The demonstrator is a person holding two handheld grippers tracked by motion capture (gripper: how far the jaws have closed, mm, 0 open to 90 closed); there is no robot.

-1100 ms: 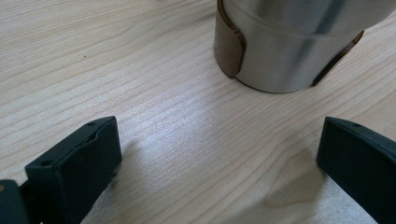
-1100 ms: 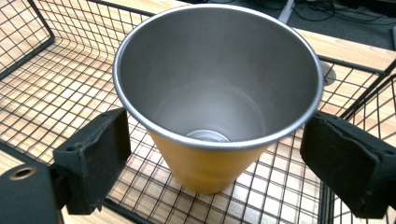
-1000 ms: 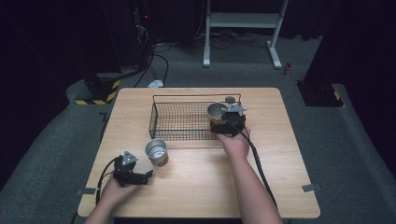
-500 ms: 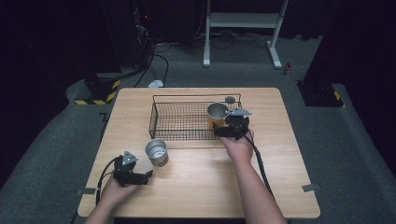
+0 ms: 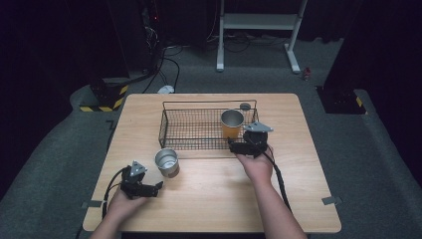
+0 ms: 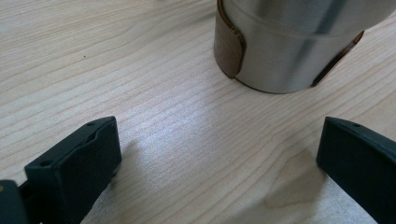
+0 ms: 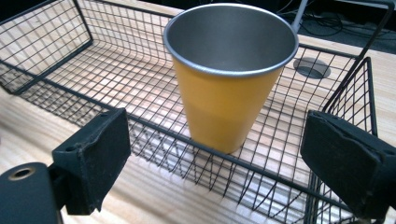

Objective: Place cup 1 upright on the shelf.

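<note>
On the tabletop, from largest to smallest:

Tabletop [image 5: 209,199]: pale wood, rectangular, set on a grey floor in a dark room.

Wire basket [image 5: 191,130]: black mesh, low-walled, at the far middle of the tabletop.

Orange cup [image 5: 232,123]: upright inside the wire basket, at its right end; tapered, steel rim and steel inside, orange outer wall; seen close in the right gripper view [image 7: 231,70].

Steel cup [image 5: 166,162]: upright on bare wood just in front of the basket's left half; brushed metal with a brown band near its base in the left gripper view [image 6: 289,42].

Right gripper [image 5: 245,144]: just outside the basket's near wall, aimed at the orange cup; fingers [image 7: 98,154] spread wide, holding nothing.

Left gripper [image 5: 158,186]: low near the front left of the tabletop, pointed at the steel cup, near but apart; fingers [image 6: 79,163] wide apart, empty.

Handling, judged: both cups likely light, rigid, smooth and slippery, easy to tip.

Hold, judged: across the mid wall, one finger on each side, squeezed firmly; rim pinch as an alternative.
</note>
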